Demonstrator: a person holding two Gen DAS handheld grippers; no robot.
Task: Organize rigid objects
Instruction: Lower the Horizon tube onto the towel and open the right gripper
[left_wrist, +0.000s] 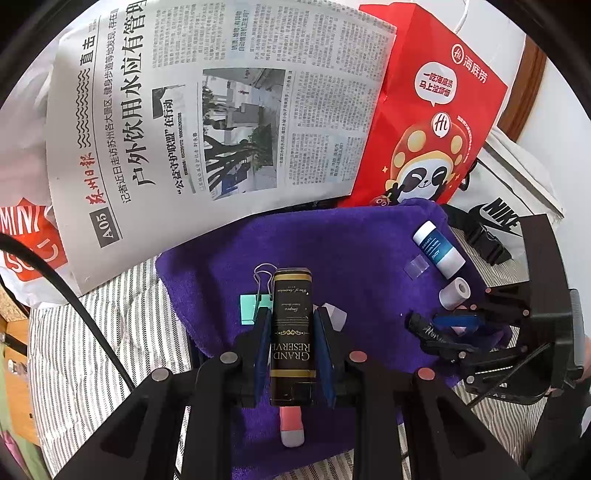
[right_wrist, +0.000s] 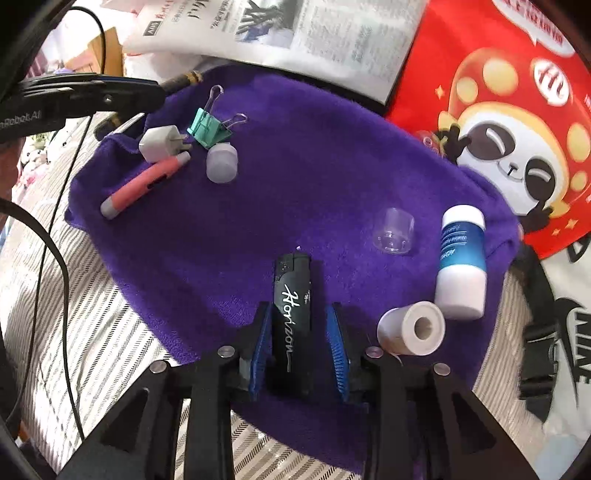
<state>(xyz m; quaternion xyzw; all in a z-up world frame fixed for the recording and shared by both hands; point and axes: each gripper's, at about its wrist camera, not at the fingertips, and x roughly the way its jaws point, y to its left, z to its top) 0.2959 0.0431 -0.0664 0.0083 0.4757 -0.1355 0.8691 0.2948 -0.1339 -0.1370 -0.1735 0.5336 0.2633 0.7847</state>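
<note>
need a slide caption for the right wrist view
Right tongs open around a black Horizon lighter on a purple towel, beside a tape roll and blue-white bottle.

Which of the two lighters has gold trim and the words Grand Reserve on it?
The lighter clamped in the left tongs. The other lighter, between the right tongs, is plain black with white "Horizon" script.

Bright, even daylight, both views. Strong fisheye bending, black vignette at corners. Soft shadows on purple towel (right_wrist: 295, 177). Newspaper (right_wrist: 314, 33) slightly blurred, washed out near top edge.
</note>
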